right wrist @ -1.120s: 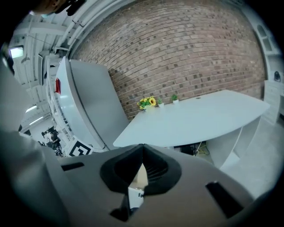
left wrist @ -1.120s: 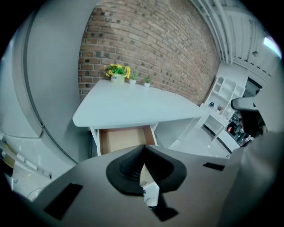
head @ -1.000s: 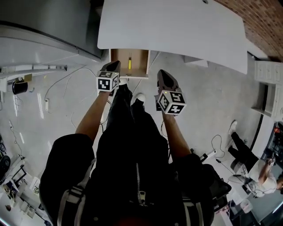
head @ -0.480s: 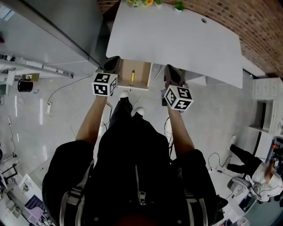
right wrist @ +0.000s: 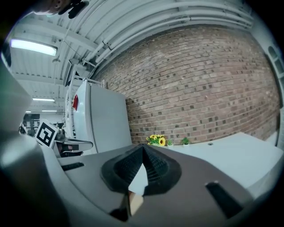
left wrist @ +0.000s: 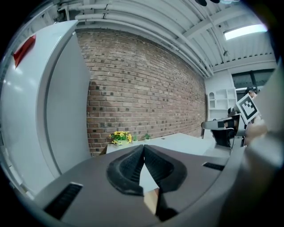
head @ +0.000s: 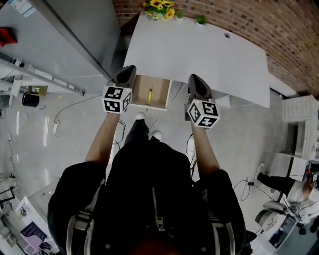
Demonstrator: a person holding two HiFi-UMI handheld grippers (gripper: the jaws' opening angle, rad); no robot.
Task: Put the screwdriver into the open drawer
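A yellow-handled screwdriver [head: 149, 94] lies inside the open wooden drawer [head: 139, 97] that sticks out from under the white desk [head: 199, 55]. My left gripper [head: 127, 73] hovers at the drawer's left side and my right gripper [head: 194, 82] at its right side, both raised and level. In the left gripper view the left gripper [left wrist: 143, 148] has its jaws pressed together with nothing held. The right gripper [right wrist: 142, 150] in its own view is likewise shut and empty. Both gripper views look over the desk toward the brick wall.
Yellow flowers [head: 159, 7] and a small green plant [head: 201, 20] stand at the desk's far edge by the brick wall. A white refrigerator [head: 60, 35] stands left of the desk. Cables [head: 70, 107] trail over the floor at left. A white shelf unit [head: 299, 124] is at right.
The head view has tilted up toward the wall, so desk and drawer sit lower in the picture. Both grippers have risen slightly and spread to either side of the drawer.
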